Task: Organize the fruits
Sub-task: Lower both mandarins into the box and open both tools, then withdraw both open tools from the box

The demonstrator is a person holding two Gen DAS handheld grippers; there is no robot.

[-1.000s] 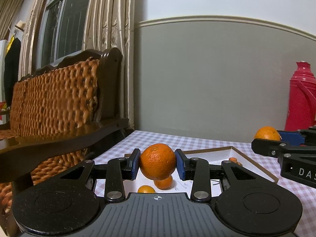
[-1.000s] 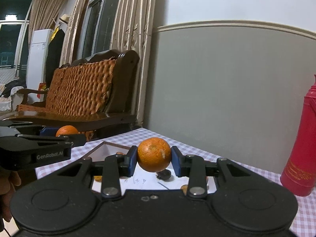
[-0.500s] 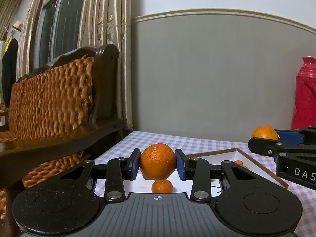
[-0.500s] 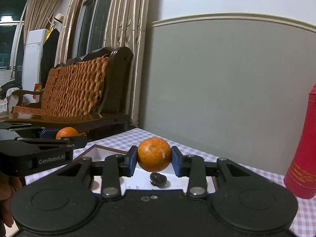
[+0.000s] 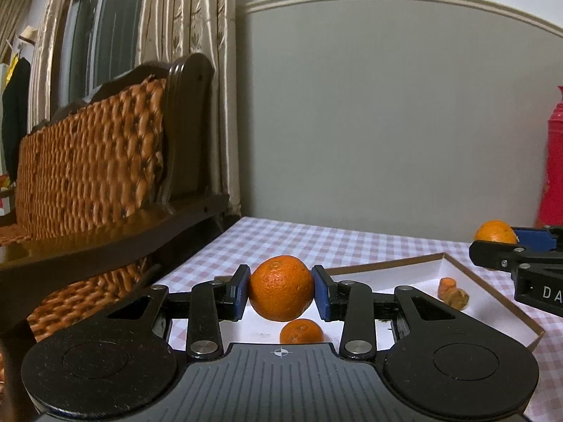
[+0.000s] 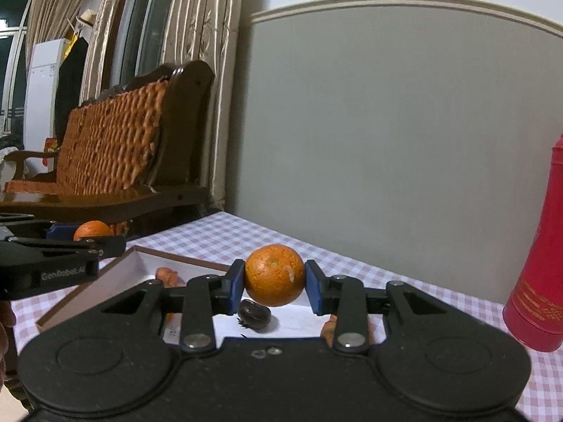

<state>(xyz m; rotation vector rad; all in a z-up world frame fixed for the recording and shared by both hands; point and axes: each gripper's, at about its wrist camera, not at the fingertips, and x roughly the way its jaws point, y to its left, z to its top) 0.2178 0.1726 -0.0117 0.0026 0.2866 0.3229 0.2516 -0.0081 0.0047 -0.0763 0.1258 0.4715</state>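
Above the white tray [image 5: 492, 311] on the bench, the left gripper [image 5: 281, 292] and right gripper [image 6: 274, 285] each hold an orange clamped between their fingers, the tray floor directly below both.

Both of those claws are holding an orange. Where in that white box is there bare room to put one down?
The white tray is bare along its far wall, between the small orange and the orange scraps near its right corner. In the right view, a dark fruit lies beneath the held orange.
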